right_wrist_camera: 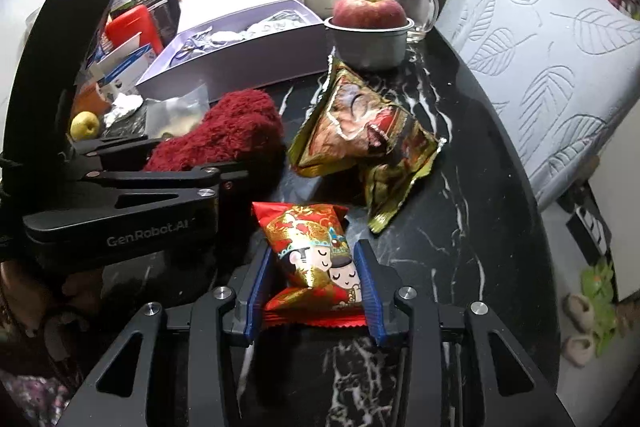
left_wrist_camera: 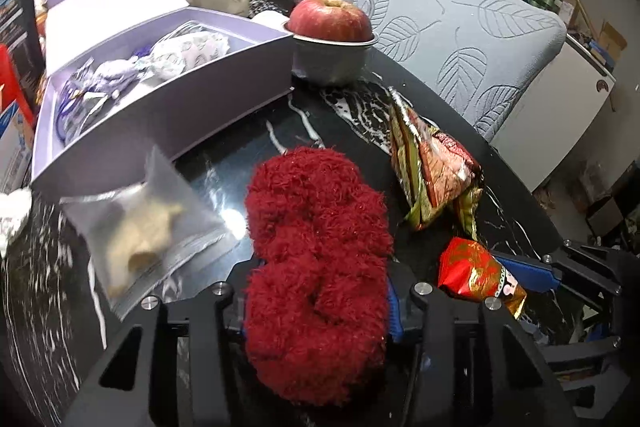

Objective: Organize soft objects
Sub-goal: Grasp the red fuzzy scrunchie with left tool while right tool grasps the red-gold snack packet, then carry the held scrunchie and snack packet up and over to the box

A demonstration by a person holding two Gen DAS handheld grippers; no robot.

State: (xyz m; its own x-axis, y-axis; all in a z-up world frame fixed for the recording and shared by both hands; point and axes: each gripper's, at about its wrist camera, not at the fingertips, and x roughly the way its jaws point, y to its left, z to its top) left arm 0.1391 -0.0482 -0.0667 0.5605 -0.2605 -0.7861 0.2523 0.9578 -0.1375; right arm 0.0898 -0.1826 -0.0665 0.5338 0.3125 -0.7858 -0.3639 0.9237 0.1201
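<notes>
Red fuzzy scrunchie [left_wrist_camera: 316, 267] lay on the marble table [left_wrist_camera: 224, 155], squeezed by the left gripper [left_wrist_camera: 316, 297]; right gripper [right_wrist_camera: 314, 291] pinched a red snack packet [right_wrist_camera: 312, 255]; slick foil risked slipping.

Readable text: "GenRobot.AI", pale lettering on the black body of the left gripper [right_wrist_camera: 224, 163], seen from the right wrist. Packet prints and box labels: not legible.
</notes>
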